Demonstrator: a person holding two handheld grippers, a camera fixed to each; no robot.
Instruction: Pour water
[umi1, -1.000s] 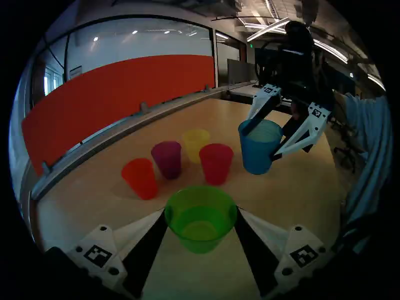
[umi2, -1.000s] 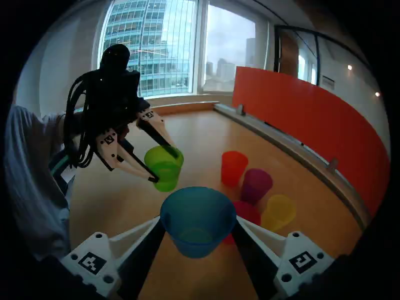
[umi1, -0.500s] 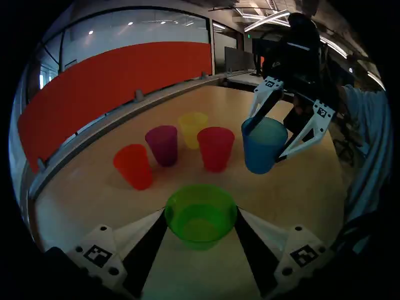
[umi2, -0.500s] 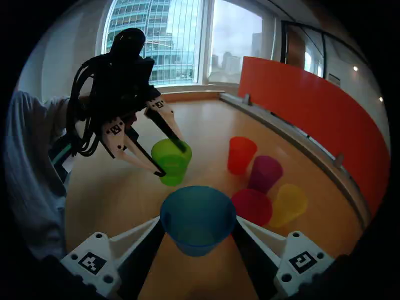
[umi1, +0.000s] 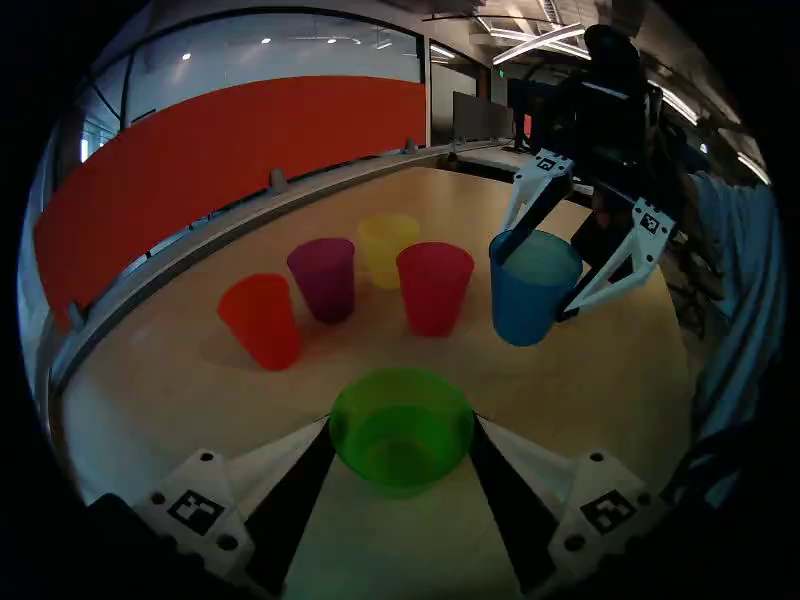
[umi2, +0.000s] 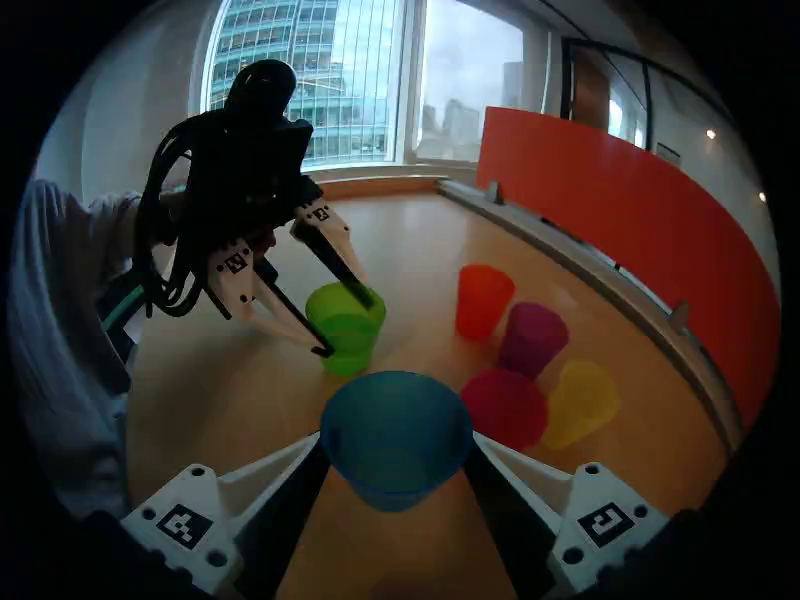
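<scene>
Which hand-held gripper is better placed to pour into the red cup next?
Right hand-held gripper, probably: its blue cup hangs beside the red cup, while the left hand-held gripper holds the green cup farther off.

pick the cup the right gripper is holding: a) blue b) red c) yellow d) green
a: the blue cup sits clamped between the fingers of the right gripper, while the green cup is held by the left gripper.

Bare table (umi1: 620, 390) lies open beside the four clustered cups (umi1: 433, 288).
</scene>
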